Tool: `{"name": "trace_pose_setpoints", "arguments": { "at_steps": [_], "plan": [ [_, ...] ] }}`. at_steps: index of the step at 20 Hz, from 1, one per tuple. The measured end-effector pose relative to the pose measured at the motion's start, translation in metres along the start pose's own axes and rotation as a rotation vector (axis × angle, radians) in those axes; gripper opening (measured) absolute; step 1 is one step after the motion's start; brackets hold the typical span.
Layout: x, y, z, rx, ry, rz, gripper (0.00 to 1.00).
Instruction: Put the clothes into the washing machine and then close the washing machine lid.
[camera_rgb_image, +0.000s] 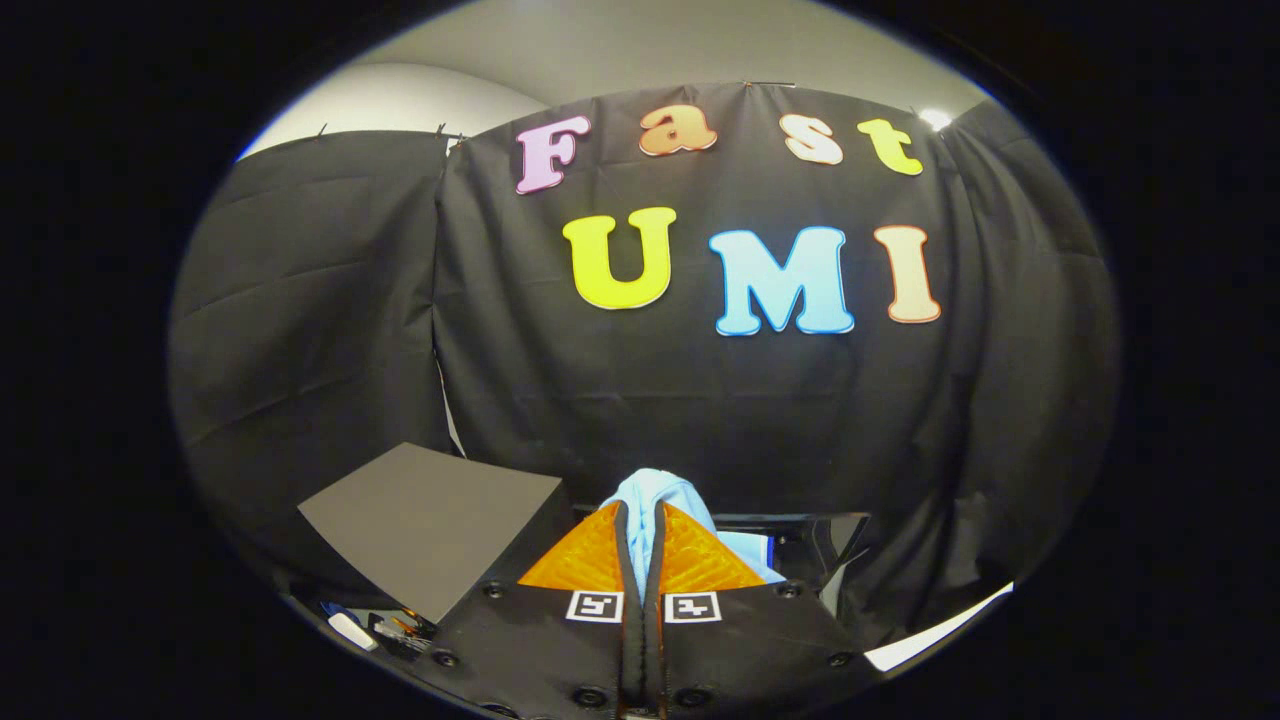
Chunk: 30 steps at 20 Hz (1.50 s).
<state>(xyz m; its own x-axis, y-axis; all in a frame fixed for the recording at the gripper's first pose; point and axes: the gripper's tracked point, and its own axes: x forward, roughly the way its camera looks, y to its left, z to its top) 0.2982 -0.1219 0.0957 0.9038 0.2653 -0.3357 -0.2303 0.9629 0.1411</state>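
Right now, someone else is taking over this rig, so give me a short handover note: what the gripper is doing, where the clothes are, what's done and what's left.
Gripper: fingers nearly closed, pinching a light blue garment, which bunches above the fingertips and hangs past the right finger.
Garment: lifted, held in front of the black booth wall.
A grey flat panel sits to the left of the fingers; whether it is the washer lid I cannot tell. The drum opening is not visible to me.
Done: garment picked up.
Left: drop it into the washing machine, release, then close the lid.
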Motion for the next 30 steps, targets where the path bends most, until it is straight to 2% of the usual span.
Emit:
{"name": "trace_pose_setpoints", "arguments": {
  "at_steps": [10,14,22,26,30],
  "plan": [
    [0.068,-0.020,-0.158,0.010,0.216,-0.060,0.02],
    [0.096,-0.036,-0.206,0.050,0.302,-0.103,0.01],
    [0.134,-0.053,-0.316,0.085,0.490,-0.126,0.01],
    [0.140,-0.054,-0.356,0.144,0.573,-0.160,0.01],
    [0.138,-0.054,-0.376,0.171,0.611,-0.155,0.01]
  ]
}}
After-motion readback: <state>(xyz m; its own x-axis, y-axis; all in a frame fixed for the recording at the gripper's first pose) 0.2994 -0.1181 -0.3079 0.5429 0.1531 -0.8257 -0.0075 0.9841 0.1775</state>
